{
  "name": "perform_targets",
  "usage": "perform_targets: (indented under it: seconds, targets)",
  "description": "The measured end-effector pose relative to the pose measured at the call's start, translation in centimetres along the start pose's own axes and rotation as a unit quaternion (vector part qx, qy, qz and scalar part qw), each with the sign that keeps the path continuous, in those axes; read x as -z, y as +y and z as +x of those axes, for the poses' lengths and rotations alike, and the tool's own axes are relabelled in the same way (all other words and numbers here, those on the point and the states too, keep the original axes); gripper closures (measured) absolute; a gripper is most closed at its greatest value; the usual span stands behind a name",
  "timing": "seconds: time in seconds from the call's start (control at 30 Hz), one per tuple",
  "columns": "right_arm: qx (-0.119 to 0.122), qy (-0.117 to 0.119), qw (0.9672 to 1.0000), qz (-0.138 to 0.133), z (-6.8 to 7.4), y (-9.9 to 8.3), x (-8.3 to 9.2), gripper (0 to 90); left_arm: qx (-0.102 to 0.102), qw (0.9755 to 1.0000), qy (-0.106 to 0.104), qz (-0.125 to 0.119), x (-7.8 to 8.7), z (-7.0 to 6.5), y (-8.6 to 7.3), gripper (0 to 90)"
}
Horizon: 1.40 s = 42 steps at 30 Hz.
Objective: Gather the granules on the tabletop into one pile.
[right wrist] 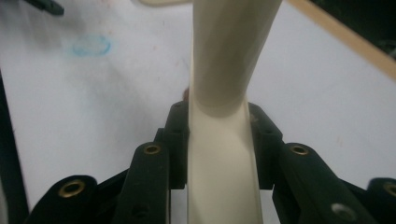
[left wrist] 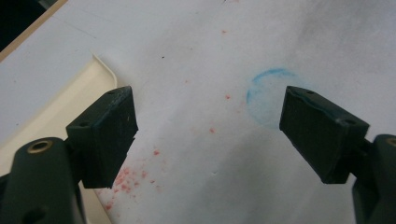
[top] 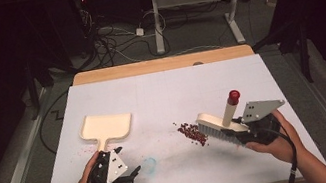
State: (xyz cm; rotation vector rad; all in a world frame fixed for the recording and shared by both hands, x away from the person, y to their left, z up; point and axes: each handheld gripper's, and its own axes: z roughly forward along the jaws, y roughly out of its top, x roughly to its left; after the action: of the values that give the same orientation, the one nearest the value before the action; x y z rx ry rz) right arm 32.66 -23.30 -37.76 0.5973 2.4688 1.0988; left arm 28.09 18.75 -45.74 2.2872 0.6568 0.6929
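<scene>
Near the bench's front edge, left hand-held gripper [top: 132, 172] gapes empty; right hand-held gripper [top: 239, 131] clamps the brush [top: 215, 125], sweeping beans [top: 192, 133]; dustpan [top: 105, 127] probably needs grabbing next.

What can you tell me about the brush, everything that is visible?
The brush is cream, plastic by its look, with a flat head, pale bristles resting on the white table, and a tilted handle with a red cap. The right gripper is shut on it. Its bristles stand beside a pile of small dark red bits.
</scene>
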Motion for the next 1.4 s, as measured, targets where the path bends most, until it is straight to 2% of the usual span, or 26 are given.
perform_targets:
  seconds: [0.07, 0.13, 0.27, 0.33, 0.47, 0.53, 0.6, 0.63, 0.7, 0.83, 1.03, 1.13, 1.2, 1.4]
  targets:
    - [0.024, 0.002, 0.9995, -0.018, -0.8, 0.8, -0.9, 67.6, 0.000, 1.0000, -0.001, 0.000, -0.1, 0.0, 0.1, 18.3]
    - [0.052, -0.009, 0.9982, -0.028, -1.8, 1.5, -2.1, 67.6, -0.001, 1.0000, -0.001, 0.001, -0.2, 0.0, 0.1, 18.3]
    - [0.058, -0.006, 0.9976, -0.038, -4.1, 2.6, -5.9, 67.7, 0.000, 1.0000, -0.003, 0.004, -0.4, 0.1, 0.1, 18.3]
    - [0.065, -0.008, 0.9973, -0.034, -5.1, 2.9, -8.3, 67.6, -0.001, 1.0000, -0.003, 0.007, -0.5, 0.1, 0.1, 18.3]
    - [0.076, -0.009, 0.9967, -0.028, -6.2, 3.2, -11.8, 67.7, 0.000, 1.0000, -0.003, 0.009, -0.5, 0.2, 0.0, 18.3]
    - [0.082, 0.002, 0.9962, -0.031, -6.3, 3.3, -13.2, 67.6, 0.001, 1.0000, -0.003, 0.009, -0.5, 0.3, 0.0, 18.3]
    - [0.088, 0.015, 0.9952, -0.039, -6.2, 3.5, -13.8, 67.7, 0.002, 0.9999, -0.003, 0.011, -0.5, 0.3, -0.1, 18.3]
    - [0.089, 0.023, 0.9949, -0.042, -6.0, 3.6, -14.0, 67.6, 0.002, 0.9999, -0.004, 0.011, -0.5, 0.3, -0.1, 18.3]
    - [0.106, 0.035, 0.9927, -0.044, -5.7, 3.9, -14.5, 67.6, 0.002, 0.9999, -0.005, 0.011, -0.5, 0.3, -0.1, 18.3]
    - [0.124, 0.076, 0.9884, -0.044, -5.4, 4.0, -14.9, 67.6, -0.001, 0.9999, -0.007, 0.011, -0.6, 0.2, -0.1, 18.3]
    - [0.157, 0.122, 0.9794, -0.037, -5.3, 3.0, -13.9, 67.4, -0.002, 0.9998, -0.009, 0.016, -0.7, 0.3, 0.0, 18.3]
    - [0.169, 0.132, 0.9763, -0.029, -5.1, 2.5, -13.2, 67.3, -0.005, 0.9998, -0.012, 0.017, -0.7, 0.2, 0.0, 18.3]
    - [0.180, 0.141, 0.9731, -0.030, -5.0, 2.1, -12.5, 67.2, -0.006, 0.9998, -0.012, 0.016, -0.7, 0.1, 0.0, 18.3]
    - [0.192, 0.152, 0.9690, -0.031, -4.7, 1.2, -10.9, 67.3, -0.007, 0.9997, -0.015, 0.017, -0.7, -0.1, 0.0, 18.3]
